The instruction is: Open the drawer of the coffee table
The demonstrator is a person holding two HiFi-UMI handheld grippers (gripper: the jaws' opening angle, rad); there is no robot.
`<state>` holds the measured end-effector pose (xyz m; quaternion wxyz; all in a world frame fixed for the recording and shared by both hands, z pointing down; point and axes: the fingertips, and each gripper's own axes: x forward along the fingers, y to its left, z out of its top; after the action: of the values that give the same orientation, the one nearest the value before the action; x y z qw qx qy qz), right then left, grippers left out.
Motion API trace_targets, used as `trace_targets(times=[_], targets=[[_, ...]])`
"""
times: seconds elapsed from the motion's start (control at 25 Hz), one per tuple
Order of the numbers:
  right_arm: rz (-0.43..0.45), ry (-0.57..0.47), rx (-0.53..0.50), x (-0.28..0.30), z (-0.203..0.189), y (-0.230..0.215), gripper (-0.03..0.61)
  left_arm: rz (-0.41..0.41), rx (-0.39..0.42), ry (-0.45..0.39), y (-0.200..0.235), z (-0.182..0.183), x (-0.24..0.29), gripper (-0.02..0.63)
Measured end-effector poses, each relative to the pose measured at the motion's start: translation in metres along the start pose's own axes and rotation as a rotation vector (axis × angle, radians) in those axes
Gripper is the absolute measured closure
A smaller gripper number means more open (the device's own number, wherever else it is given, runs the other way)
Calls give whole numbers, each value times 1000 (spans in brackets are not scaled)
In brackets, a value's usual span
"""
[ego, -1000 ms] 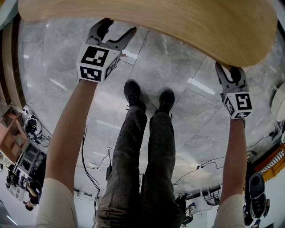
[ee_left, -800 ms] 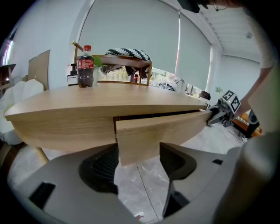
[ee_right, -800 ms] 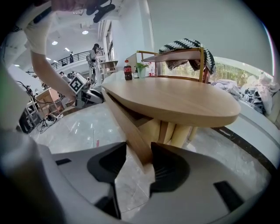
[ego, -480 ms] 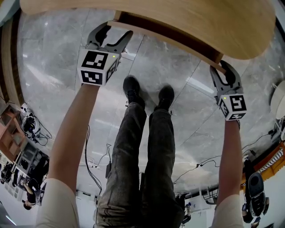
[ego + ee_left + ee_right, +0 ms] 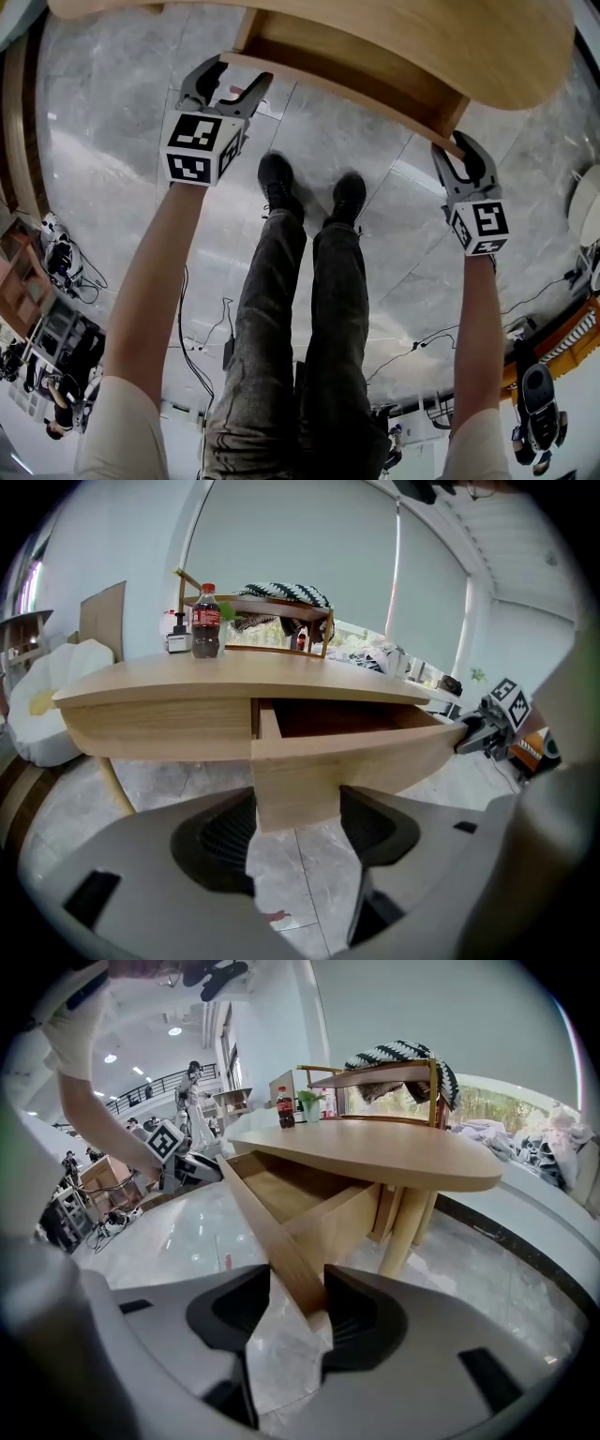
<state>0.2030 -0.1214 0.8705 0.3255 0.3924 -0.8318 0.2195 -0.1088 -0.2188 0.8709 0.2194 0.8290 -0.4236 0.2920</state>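
Drawer: a light wooden drawer [image 5: 356,747] with a gently curved front panel stands partly out from under the top of the pale wooden coffee table [image 5: 422,37]. Its inside shows as a shallow box of the same wood.
Left gripper: my left gripper [image 5: 234,75] is clamped on the left end of the drawer's front panel. In the left gripper view the squared wooden end sits between the two dark ribbed pads, and both press on it.
Right gripper: my right gripper [image 5: 457,148] is clamped on the right end of the same panel. In the right gripper view the thin edge of the panel runs slantwise away from between the pads.
Relation: the drawer spans from one gripper to the other, with one at each end. My arms reach out on either side of my legs.
Counts: one drawer, one coffee table and two grippers, each carrying one black-and-white marker cube. There is also one bottle, one rack and two shoes.
Surface: smooth pale wood with a rounded outline and a thick edge, standing on a round wooden leg [image 5: 403,1232].
On the surface: a dark cola bottle with a red cap and red label [image 5: 205,621] stands upright towards the far side. It is just beside a small wooden rack [image 5: 234,600], which has a black-and-white patterned cloth [image 5: 286,592] draped over it.
Floor: glossy grey marble tiles [image 5: 112,159] with pale veins and bright reflections.
Me: dark grey trousers and black shoes [image 5: 279,187], which in the head view lie below the drawer's front, between the two grippers.
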Motion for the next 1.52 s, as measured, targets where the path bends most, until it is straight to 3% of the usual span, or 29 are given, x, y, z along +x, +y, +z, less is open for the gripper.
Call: trace_targets(times=[0.68,1.52], targets=[[38,17,19,-22,-10,52,391,11,-5,19,-5,-26,-49,318],[54,60,28,0,-46,57,379,25,18,48,-9,-63,-33,316]])
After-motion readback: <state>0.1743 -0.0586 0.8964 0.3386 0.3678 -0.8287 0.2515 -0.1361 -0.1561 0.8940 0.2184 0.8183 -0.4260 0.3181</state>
